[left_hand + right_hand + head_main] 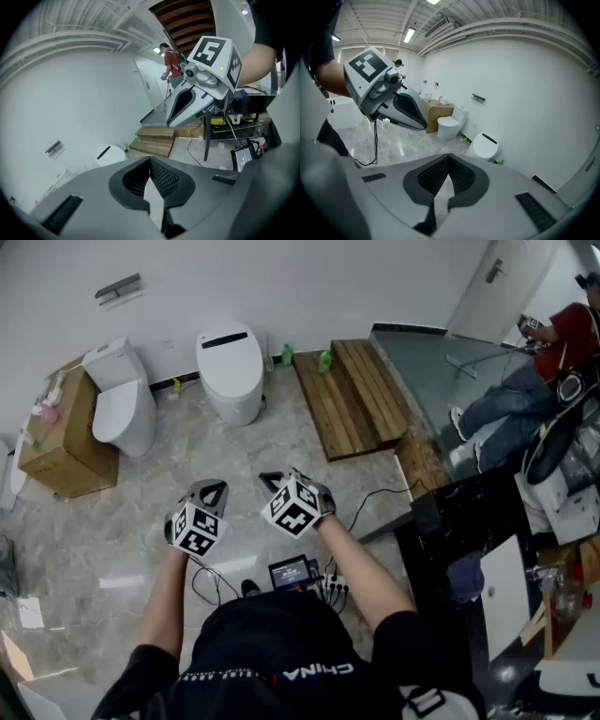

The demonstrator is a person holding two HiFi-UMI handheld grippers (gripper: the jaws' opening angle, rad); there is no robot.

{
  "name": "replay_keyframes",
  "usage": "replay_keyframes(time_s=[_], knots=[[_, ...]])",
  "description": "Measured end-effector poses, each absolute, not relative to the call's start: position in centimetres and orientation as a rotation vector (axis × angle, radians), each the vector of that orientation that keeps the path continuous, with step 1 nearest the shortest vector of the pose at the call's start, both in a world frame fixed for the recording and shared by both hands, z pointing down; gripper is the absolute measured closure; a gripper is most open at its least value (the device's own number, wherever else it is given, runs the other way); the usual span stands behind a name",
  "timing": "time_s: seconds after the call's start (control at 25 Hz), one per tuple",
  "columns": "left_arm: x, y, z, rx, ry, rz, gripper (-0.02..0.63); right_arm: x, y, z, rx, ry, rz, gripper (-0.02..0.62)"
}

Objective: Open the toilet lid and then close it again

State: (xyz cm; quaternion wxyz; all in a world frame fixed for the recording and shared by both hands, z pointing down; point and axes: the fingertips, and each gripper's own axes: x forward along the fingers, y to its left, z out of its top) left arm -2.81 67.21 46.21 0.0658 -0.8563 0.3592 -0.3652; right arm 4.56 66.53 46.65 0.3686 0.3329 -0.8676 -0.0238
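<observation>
Room: white walls, pale marble floor (pixel 281 442), seen steeply from above.
Toilet (pixel 231 376): at the floor's far edge against the wall, near the middle; lid (pixel 228 351) down, flat over the bowl.
Second toilet (pixel 124 413): further left along the same wall, lid also down, just beside a box (pixel 58 442).
Platform (pixel 354 395): wooden slats, right of the toilet, running out from the wall; green bottle (pixel 325 360) at its far left corner.
Left hand-held gripper (pixel 150 163): jaws closed, tips together, nothing between them; held over bare floor, tilted downward, well apart from the toilet.
Right hand-held gripper (pixel 449 158): jaws closed likewise and empty; just beside the left one without touching it, toilet visible beyond the tips.
Near edge of the floor: small screen (pixel 291 571) with cables (pixel 370 498) trailing off to the right.
Far right edge: person in a red top (pixel 567 334), well apart from both toilets.
</observation>
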Motion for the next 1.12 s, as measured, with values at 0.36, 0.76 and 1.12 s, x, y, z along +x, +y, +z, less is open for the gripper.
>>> replay_keyframes(time_s=[0.36, 0.76, 1.12], knots=[[-2.62, 67.28, 46.33, -2.585, 1.061, -1.093, 0.595, 4.53, 66.68, 46.64, 0.865, -2.222, -0.073, 0.581], [-2.71, 67.07, 46.75, -2.595, 1.073, -1.1, 0.595, 4.38, 66.89, 46.99, 0.85, -2.241, -0.038, 0.58], [-2.94, 66.49, 47.13, -2.583, 1.08, -1.128, 0.595, 4.35, 66.48, 47.45, 0.816, -2.241, -0.04, 0.58]])
